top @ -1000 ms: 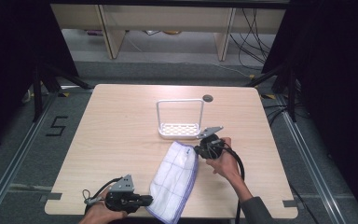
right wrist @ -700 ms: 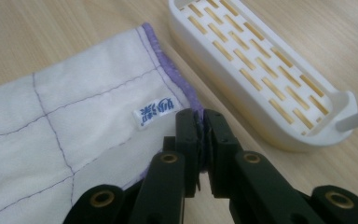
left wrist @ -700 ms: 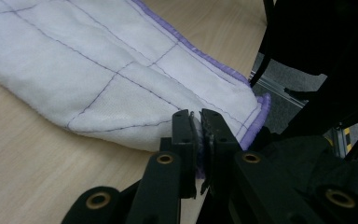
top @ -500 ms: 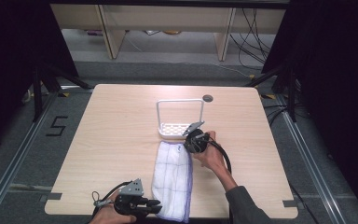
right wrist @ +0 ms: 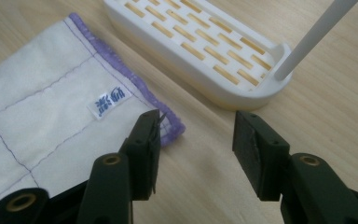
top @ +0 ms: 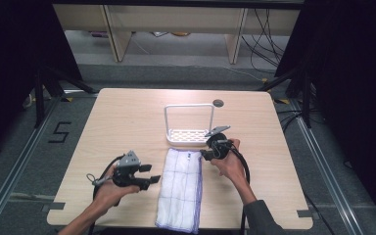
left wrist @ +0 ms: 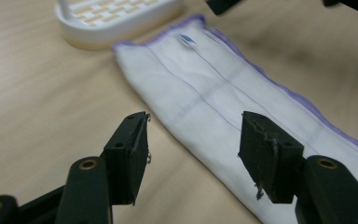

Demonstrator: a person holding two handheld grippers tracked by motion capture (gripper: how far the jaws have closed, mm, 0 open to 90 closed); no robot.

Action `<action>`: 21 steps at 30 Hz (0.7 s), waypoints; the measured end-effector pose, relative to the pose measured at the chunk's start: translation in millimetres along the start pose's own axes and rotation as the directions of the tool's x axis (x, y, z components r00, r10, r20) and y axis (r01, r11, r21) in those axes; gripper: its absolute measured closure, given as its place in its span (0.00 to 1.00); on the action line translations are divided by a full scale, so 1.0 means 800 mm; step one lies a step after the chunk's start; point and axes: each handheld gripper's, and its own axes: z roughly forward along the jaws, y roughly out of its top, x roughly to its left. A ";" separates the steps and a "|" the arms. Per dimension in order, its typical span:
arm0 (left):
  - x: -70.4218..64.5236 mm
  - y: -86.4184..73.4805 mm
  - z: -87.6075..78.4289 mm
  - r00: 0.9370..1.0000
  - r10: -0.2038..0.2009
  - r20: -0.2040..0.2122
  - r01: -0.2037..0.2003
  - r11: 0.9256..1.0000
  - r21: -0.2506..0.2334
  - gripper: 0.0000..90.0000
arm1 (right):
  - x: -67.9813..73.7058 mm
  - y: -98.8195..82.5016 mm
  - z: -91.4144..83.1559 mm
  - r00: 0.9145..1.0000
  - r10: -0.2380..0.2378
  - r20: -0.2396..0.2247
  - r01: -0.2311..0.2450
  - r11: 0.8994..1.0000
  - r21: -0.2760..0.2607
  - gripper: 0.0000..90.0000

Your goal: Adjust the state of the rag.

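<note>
A white cloth [top: 182, 188] with purple stitching and hem lies folded into a long strip on the table, running from near the rack to the front edge. My left gripper [top: 149, 176] stands open just left of the cloth's middle; in the left gripper view the cloth [left wrist: 223, 107] lies between and beyond the parted jaws of the left gripper [left wrist: 193, 154]. My right gripper [top: 204, 154] is open at the cloth's far right corner. In the right gripper view the hemmed corner [right wrist: 170, 126] with a small label sits by the left jaw of the right gripper [right wrist: 196, 149].
A white rack [top: 190, 122] with a slatted base [right wrist: 200, 44] and a tall hoop handle stands just behind the cloth. A round grommet hole [top: 218, 103] is near the table's back edge. Cables trail from both grippers toward the front.
The cloth has been laid out straight and flat. My left gripper moved up beside its left edge and let go. My right gripper came down at the far corner and opened.
</note>
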 end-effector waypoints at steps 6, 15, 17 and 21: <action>0.032 0.026 0.032 0.998 -0.038 -0.044 0.040 0.999 0.032 0.46 | 0.000 0.004 0.001 0.998 0.061 -0.025 -0.061 0.998 -0.015 0.55; 0.037 0.040 0.080 0.998 -0.033 -0.049 0.038 0.995 0.094 0.45 | 0.008 0.007 0.010 0.997 0.070 -0.030 -0.070 0.998 0.002 0.53; 0.037 0.045 0.088 0.998 -0.041 -0.046 0.045 0.995 0.086 0.45 | 0.008 0.006 0.013 0.996 0.084 -0.034 -0.084 0.996 0.005 0.53; 0.037 0.052 0.104 0.998 -0.044 -0.048 0.048 0.995 0.092 0.47 | 0.006 0.005 0.018 0.996 0.089 -0.026 -0.088 0.996 0.014 0.52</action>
